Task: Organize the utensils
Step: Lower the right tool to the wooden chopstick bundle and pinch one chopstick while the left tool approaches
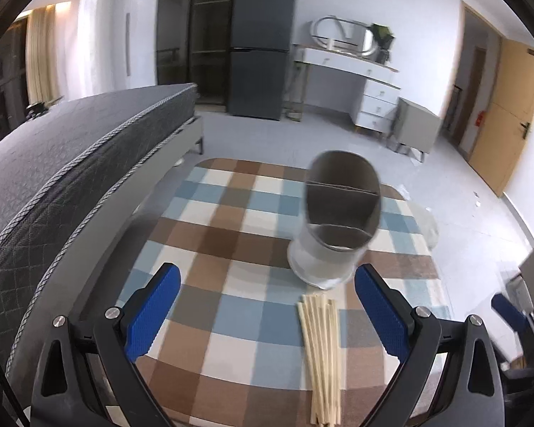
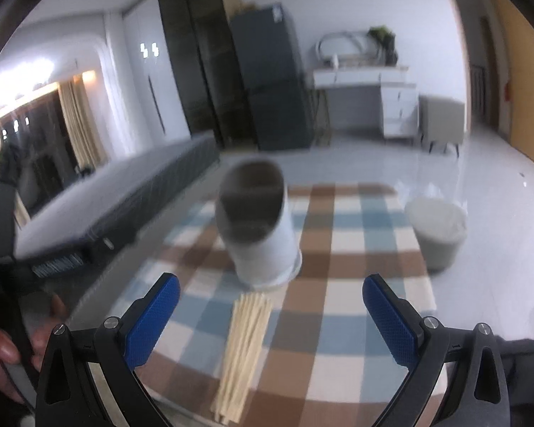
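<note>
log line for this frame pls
left hand-held gripper: open, empty | right hand-held gripper: open, empty | chopsticks: bundled on tablecloth | utensil holder: upright, empty

- chopsticks [image 1: 320,359]: near ends run off the bottom edge in both wrist views.
- utensil holder [image 2: 258,220]: motion-blurred in the right wrist view; interior contents cannot be resolved.
- bin [image 2: 436,231]: blurred; in the left wrist view mostly cut off behind the tabletop [image 1: 231,235].
- left tongs [image 1: 267,306]: bases cut off by the lower edge.
</note>
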{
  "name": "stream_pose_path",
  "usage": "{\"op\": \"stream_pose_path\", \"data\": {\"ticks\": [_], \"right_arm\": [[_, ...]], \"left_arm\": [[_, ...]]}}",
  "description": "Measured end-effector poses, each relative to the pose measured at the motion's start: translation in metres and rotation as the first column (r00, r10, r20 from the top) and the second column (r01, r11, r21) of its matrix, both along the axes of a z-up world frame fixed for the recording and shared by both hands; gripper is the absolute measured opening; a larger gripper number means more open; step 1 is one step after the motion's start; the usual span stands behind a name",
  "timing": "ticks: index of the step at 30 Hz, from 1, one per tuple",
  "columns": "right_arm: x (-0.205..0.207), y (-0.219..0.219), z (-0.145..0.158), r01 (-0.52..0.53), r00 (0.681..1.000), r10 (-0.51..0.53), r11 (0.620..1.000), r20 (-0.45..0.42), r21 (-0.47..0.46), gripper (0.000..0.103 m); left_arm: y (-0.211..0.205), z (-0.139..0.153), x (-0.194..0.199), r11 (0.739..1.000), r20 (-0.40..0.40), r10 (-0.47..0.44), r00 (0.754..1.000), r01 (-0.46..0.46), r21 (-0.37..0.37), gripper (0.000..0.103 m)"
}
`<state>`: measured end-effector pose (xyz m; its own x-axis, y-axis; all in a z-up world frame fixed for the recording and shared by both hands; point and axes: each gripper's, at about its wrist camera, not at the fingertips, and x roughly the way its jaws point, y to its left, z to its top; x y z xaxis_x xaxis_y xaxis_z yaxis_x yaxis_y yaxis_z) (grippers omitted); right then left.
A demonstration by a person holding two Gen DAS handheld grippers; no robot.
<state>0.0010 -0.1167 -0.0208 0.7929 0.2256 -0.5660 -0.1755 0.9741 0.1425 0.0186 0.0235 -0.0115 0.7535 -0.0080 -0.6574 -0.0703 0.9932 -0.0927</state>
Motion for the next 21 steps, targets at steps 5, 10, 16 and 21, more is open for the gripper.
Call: {"op": "stream_pose_path", "data": {"ticks": [5, 10, 16, 21], "right_arm": [[0.038, 0.015, -0.031, -0.066, 0.983, 0.06, 0.997, -0.174, -0.029, 0.099], [0.079, 0.035, -0.071, -0.163, 0.925, 0.124, 0.984, -0.359, -0.078, 0.072], [0.112, 0.053, -0.119, -0.248, 0.86, 0.118, 0.947, -0.496, -0.204, 0.052], [0.127, 0.05, -0.144, -0.244, 0.818, 0.08, 0.945, -0.569, -0.218, 0.029]], "left_arm": [[0.016, -0.008, 0.015, 0.998, -0.063, 0.057, 0.996, -0.057, 0.004, 0.096], [0.032, -0.017, 0.029, 0.994, -0.156, 0.099, 0.983, -0.104, -0.019, 0.096], [0.052, -0.026, 0.038, 0.983, -0.233, 0.131, 0.963, -0.157, -0.097, 0.096], [0.051, -0.03, 0.042, 0.98, -0.268, 0.138, 0.953, -0.171, -0.102, 0.096]]}}
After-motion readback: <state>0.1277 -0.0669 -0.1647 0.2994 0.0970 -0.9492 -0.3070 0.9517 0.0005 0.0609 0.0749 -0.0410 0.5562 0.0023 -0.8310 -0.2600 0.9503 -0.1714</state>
